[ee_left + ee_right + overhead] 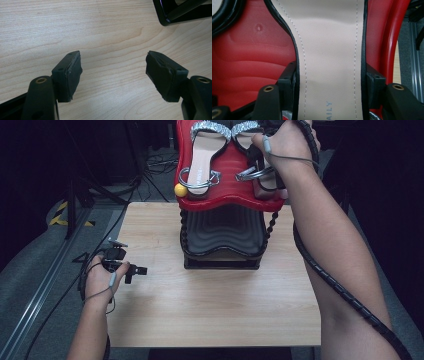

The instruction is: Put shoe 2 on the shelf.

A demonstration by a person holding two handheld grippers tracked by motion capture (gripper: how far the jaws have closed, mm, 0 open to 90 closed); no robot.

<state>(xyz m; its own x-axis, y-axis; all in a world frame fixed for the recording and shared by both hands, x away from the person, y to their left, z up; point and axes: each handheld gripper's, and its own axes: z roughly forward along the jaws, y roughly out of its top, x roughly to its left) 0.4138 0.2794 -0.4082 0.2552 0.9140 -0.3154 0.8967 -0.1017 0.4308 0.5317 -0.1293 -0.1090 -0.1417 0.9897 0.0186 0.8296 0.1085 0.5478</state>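
1. The right gripper (329, 82) was clamped across the waist of the right sandal (329, 50), one black finger (287, 80) pressed to each edge of its beige insole.
2. In the right gripper view, the insole ran upward between the fingers, with stitched seams along both sides and blue lettering near the bottom.
3. That sandal lay on the upper red shelf (227, 200) of a shoe rack, at the shelf's right side in the high view, with the right hand (282, 142) over it.
4. A left sandal (202, 155) with a glittery toe strap lay just beside it on the same shelf, heel toward the person.
5. A small yellow ball (180, 190) sat at the shelf's left front corner.
6. Below the red shelf was a black shelf (222, 232), and the rack stood on the far part of the wooden bench (210, 305).
7. The left gripper (113, 72) rested low over the bench's left edge with its fingers spread apart and nothing between them, well apart from the rack.
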